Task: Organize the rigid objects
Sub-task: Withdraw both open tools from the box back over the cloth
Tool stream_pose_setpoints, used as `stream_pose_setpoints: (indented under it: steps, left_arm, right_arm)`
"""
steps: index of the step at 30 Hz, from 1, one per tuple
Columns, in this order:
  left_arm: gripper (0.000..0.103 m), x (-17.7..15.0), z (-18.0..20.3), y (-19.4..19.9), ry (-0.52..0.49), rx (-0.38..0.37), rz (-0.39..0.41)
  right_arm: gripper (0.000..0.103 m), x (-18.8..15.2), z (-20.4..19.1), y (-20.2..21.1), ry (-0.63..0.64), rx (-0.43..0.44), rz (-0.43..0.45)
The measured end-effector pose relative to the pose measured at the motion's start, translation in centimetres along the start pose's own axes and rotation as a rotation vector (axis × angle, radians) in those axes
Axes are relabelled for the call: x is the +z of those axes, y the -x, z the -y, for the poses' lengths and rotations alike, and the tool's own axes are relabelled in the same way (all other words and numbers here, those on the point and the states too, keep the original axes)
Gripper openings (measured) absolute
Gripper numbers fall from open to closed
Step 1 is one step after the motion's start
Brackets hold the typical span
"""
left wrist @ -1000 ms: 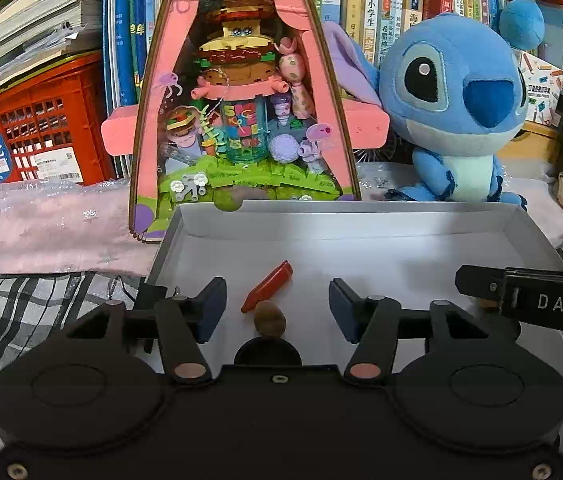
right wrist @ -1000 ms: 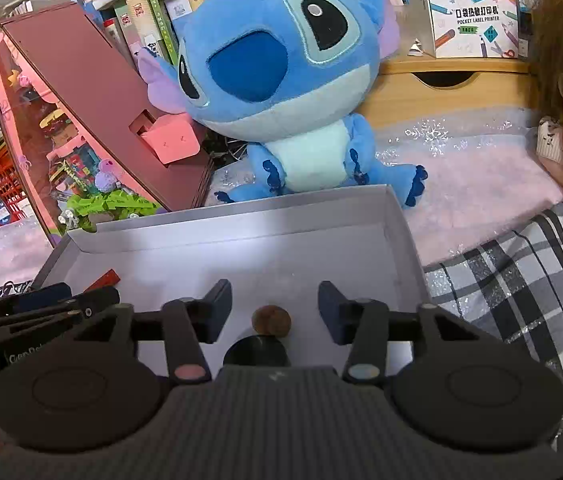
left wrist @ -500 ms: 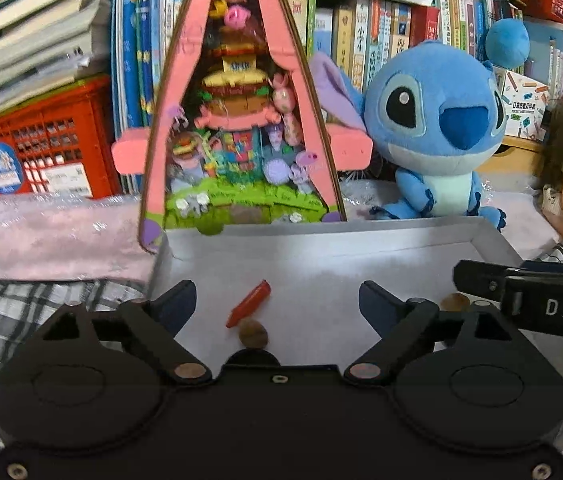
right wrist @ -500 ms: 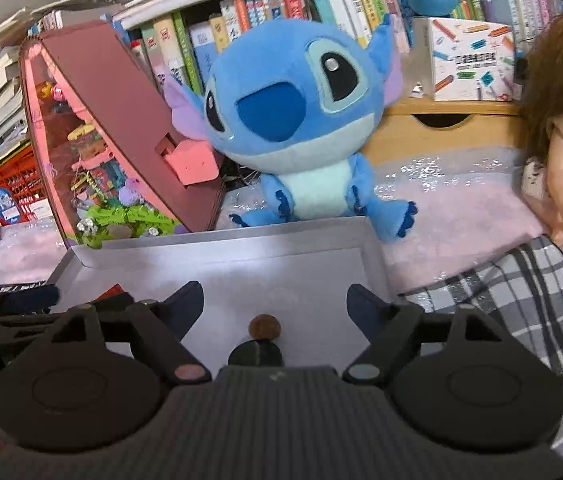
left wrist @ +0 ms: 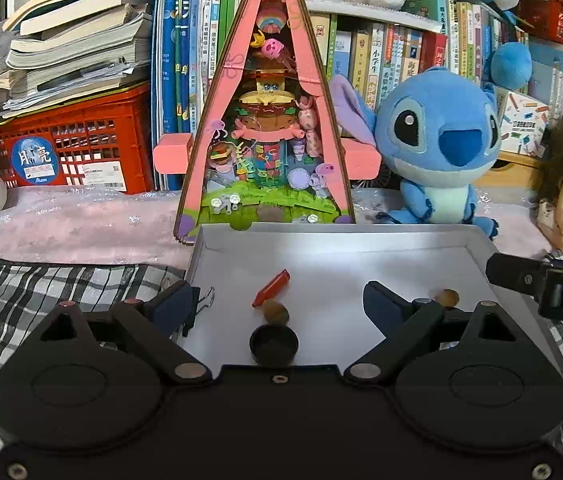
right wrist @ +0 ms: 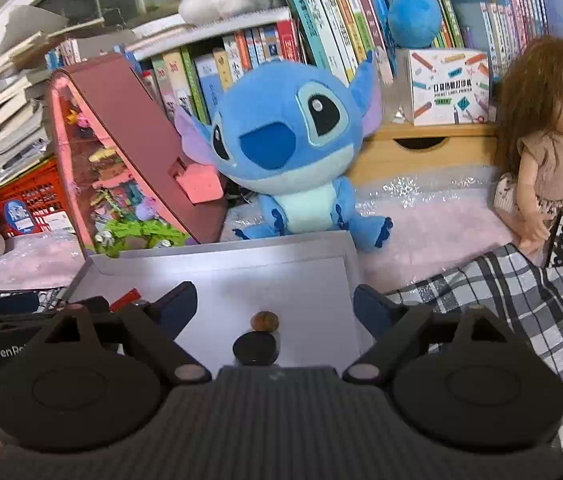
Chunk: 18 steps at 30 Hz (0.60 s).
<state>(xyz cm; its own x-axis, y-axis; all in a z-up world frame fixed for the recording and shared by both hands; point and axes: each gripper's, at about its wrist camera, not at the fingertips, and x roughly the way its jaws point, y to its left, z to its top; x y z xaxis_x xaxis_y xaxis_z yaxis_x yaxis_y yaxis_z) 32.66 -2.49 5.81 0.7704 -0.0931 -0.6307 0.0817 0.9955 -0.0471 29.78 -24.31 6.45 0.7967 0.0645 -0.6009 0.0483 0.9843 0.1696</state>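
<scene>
A shallow white box lid (left wrist: 321, 236) lies on the bed in front of me; it also shows in the right wrist view (right wrist: 217, 260). Inside lie a small red piece (left wrist: 272, 287), a brown nut-like object (left wrist: 275, 313) and a second brown one (left wrist: 446, 298), which the right wrist view shows too (right wrist: 264, 320). A black binder clip (left wrist: 197, 306) rests at the lid's left edge. My left gripper (left wrist: 277, 304) is wide open and empty above the lid. My right gripper (right wrist: 275, 300) is wide open and empty over the lid's right part.
A pink triangular diorama (left wrist: 265, 128) and a blue Stitch plush (left wrist: 437, 148) stand right behind the lid. A doll (right wrist: 549, 152) sits at the right. A red crate (left wrist: 65, 148) and bookshelves fill the back. Checked cloth (right wrist: 521, 304) covers the bed on both sides.
Both grippers have opened wide and pulled back and up from the lid. One brown object stays below each gripper in the lid.
</scene>
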Motion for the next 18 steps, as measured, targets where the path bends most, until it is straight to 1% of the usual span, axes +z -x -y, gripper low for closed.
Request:
stream_pose_setpoints:
  steps: [8, 11, 15, 18]
  left_arm:
    - [0.093, -0.6, -0.1, 2.4, -0.004, -0.003, 0.008]
    - [0.093, -1.1, -0.1, 3.3, -0.015, -0.001, -0.007]
    - [0.094, -1.8, -0.2, 5.0, -0.033, -0.005, 0.001]
    - [0.095, -2.5, -0.3, 6.2, -0.027, -0.013, 0.011]
  right_arm:
    - [0.093, 0.0, -0.6, 2.1, 0.014, 0.02, 0.019]
    - [0.093, -0.4, -0.7, 2.9, 0.014, 0.025, 0.02]
    - [0.094, -1.4, -0.9, 4.1, 0.013, -0.013, 0.031]
    - [0.094, -2.4, -1.0, 5.0, 0.022, -0.016, 0.038]
